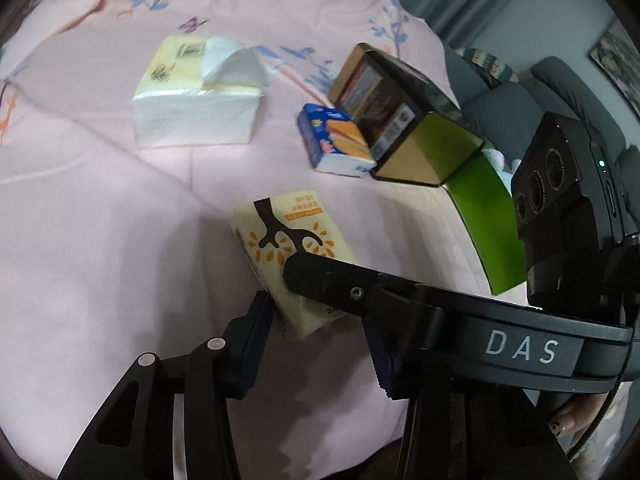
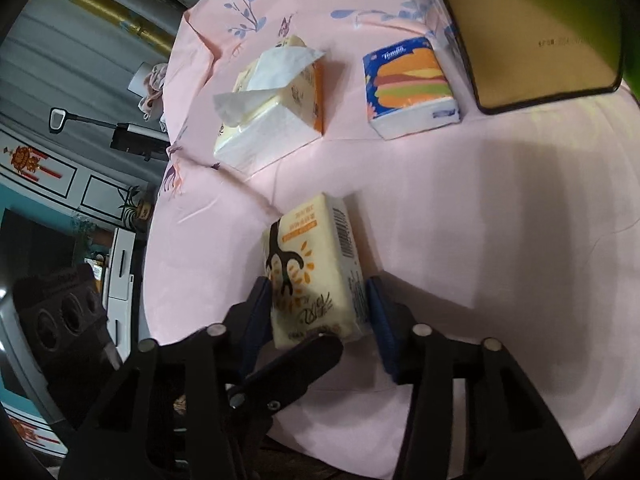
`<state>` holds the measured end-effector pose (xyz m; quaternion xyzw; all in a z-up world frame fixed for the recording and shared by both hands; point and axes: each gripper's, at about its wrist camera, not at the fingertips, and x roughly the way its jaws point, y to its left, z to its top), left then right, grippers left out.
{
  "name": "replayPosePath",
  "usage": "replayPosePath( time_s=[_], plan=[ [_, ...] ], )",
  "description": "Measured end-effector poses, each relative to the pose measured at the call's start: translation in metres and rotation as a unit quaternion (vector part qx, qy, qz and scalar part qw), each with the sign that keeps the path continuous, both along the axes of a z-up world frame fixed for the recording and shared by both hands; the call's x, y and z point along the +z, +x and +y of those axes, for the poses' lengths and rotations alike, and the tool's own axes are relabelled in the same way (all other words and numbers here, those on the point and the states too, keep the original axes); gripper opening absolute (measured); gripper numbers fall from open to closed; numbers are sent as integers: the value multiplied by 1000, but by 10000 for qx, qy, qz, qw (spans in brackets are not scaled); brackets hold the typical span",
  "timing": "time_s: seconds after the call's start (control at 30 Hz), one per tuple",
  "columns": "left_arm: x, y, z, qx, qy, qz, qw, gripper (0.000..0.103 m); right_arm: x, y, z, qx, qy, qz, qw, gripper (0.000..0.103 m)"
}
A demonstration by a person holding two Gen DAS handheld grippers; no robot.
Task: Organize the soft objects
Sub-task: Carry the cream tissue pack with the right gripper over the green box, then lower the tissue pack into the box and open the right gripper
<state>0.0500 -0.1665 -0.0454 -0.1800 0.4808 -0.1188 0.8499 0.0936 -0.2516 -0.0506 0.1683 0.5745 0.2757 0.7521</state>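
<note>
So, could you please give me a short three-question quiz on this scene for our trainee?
1. True or false: the blue burger-print tissue pack lies on the pink floral sheet, outside the dark-rimmed metal tin.
2. Which pack sits between the right tongs? A: the open yellow pack with a white tissue sticking out. B: the cream tree-print tissue pack. C: the blue pack.
3. Fill in: ___ tissue packs lie on the sheet.
Key: 1 true; 2 B; 3 three.
</note>
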Motion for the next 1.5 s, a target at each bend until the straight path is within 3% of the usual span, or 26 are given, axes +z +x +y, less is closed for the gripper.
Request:
replayPosePath(
  time_s=[0.27, 0.4, 0.57, 0.77, 0.97, 1.5],
  plan=[
    [51, 5, -51, -723, 219, -783, 9941, 46, 53, -9, -51, -660, 216, -704, 9951, 45],
    [83, 18, -95, -1335, 135, -1379, 9813, 46, 91, -14, -96, -1218, 215, -1271, 9842, 45],
    [100, 39, -144, -1909, -47, -1614, 9683, 46, 117, -15, -156, -1946, 241, -1638, 9668, 45],
    [97, 67, -193, -2337, -296, -1510, 9601, 46, 121, -12, -207, -2555, 249, -1662, 9521, 46],
    [84, 91, -220, -2516, -542, -1132, 9597, 46, 109, -3, -238, -2949, 68, -1540, 9430, 46],
    [58, 107, -243, -2637, -220, -613, 9624, 46, 77, 7, -260, -3290, -60, -1128, 9375, 43]
  ],
)
